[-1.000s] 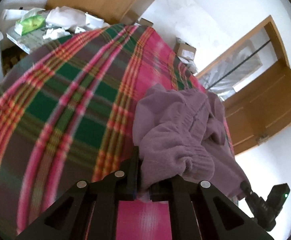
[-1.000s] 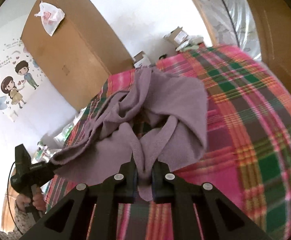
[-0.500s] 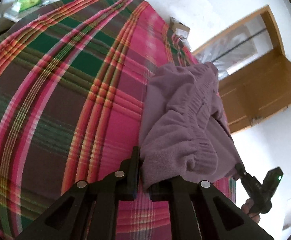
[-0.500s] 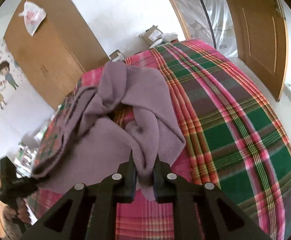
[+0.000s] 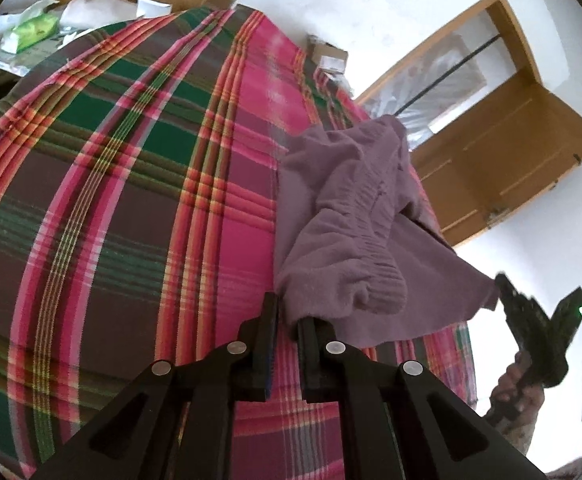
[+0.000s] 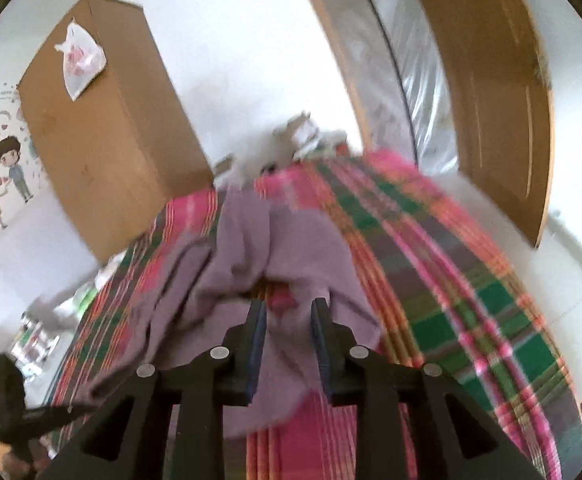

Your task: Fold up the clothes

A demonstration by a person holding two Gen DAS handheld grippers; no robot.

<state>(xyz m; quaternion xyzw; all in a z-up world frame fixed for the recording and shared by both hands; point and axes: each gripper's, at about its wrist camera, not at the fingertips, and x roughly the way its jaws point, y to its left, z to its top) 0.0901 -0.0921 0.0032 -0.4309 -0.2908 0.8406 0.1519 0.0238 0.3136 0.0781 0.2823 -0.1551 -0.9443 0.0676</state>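
Note:
A purple fleece garment (image 5: 351, 220) lies bunched on a plaid bed cover (image 5: 131, 200). My left gripper (image 5: 287, 316) is shut on its ribbed edge near the bed's front. One corner stretches right toward my right gripper (image 5: 531, 320), held by a hand (image 5: 519, 396). In the blurred right wrist view, the right gripper (image 6: 289, 312) stands with its fingers apart. The purple garment (image 6: 251, 248) lies loose between and under them, with the plaid bed cover (image 6: 451, 280) showing in the gap. The left gripper (image 6: 23, 412) appears at lower left.
A wooden wardrobe (image 6: 103, 140) with a plastic bag (image 6: 79, 60) on it stands beyond the bed. A wooden door (image 5: 511, 160) and a foil-covered window are on the right. A cluttered side table with a tissue pack (image 5: 31, 32) and cardboard boxes (image 5: 331, 58) border the bed.
The right gripper's fingers have spread apart and loosened on the cloth. Both grippers moved back toward the bed's near edge, drawing the garment out. The left stays clamped.

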